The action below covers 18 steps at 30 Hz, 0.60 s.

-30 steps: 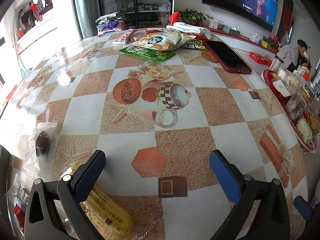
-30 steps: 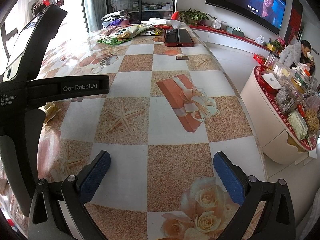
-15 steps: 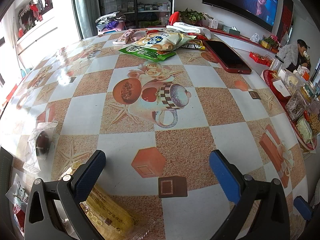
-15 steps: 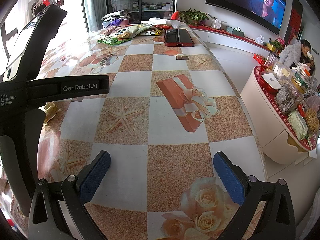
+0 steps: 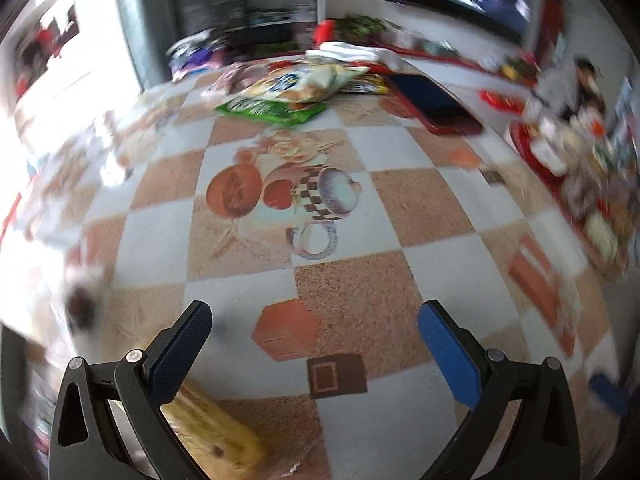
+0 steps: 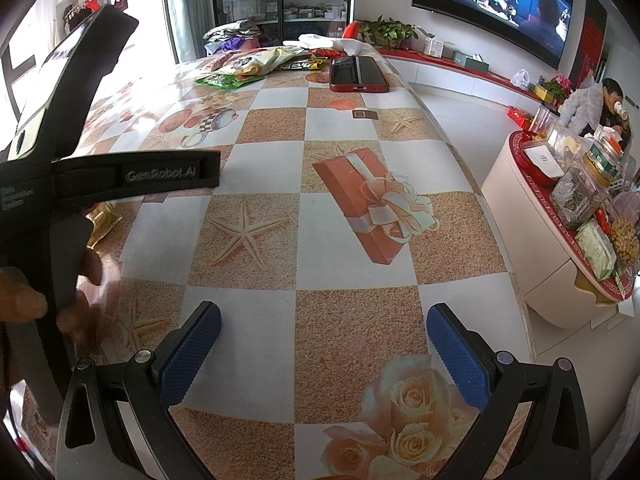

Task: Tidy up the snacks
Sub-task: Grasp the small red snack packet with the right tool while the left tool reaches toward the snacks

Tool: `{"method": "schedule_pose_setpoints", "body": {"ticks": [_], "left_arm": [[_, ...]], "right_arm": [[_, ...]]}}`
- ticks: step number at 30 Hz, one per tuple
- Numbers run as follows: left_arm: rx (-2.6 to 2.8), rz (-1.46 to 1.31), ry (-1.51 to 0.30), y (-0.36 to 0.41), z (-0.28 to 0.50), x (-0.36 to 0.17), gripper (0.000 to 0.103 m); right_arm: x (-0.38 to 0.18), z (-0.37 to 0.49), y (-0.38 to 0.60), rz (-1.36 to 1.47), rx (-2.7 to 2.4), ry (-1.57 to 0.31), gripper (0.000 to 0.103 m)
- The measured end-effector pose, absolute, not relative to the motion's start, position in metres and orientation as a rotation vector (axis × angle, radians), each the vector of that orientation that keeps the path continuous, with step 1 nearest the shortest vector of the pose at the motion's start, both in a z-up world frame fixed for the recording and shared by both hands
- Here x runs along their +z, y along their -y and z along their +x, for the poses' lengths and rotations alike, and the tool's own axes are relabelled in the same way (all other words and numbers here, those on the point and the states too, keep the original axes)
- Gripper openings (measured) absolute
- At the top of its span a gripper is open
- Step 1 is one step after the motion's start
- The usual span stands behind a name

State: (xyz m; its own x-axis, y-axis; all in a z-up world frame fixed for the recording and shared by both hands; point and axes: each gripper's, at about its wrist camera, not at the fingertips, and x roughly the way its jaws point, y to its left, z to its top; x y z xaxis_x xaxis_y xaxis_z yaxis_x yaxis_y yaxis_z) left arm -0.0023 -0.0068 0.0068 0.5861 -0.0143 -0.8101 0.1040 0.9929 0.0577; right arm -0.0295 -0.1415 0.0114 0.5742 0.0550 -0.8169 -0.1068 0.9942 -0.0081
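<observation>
My left gripper is open and empty, low over the patterned table. A yellow snack pack lies just under its left finger. A clear wrapped dark snack lies further left, blurred. At the far end lies a pile of snack bags: a cream bag on a green bag. My right gripper is open and empty above the table's near right part. The same pile shows far away in the right wrist view.
A red phone lies beside the snack pile, also seen in the right wrist view. The left gripper's black body fills the left of the right wrist view. A round side stand with jars and bags is right of the table.
The left wrist view is now blurred by motion and the table has shifted slightly in it. The right gripper has not moved.
</observation>
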Motion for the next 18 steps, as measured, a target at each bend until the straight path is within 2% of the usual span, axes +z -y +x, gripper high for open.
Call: {"method": "schedule_pose_setpoints", "body": {"ticks": [6,9,12,18], "left_arm": [[-0.144,0.107,-0.834,-0.011,-0.038,0.078,0.103],[-0.161,0.14,-0.784,-0.032,-0.073,0.106,0.103],[-0.136,0.196,-0.786,-0.059,-0.105,0.107,0.103],[-0.062,0.214,-0.937,-0.126,-0.182,0.067,0.103]], "right_arm": [[0.017,-0.023,0.136,-0.07,0.121,-1.005,0.103],[0.032,-0.029,0.146,0.052,0.134,-1.043,0.103],[0.052,-0.051,0.145,0.175,0.234,-1.04,0.103],[0.049,-0.105,0.118,0.175,0.296,-1.119,0.103]]}}
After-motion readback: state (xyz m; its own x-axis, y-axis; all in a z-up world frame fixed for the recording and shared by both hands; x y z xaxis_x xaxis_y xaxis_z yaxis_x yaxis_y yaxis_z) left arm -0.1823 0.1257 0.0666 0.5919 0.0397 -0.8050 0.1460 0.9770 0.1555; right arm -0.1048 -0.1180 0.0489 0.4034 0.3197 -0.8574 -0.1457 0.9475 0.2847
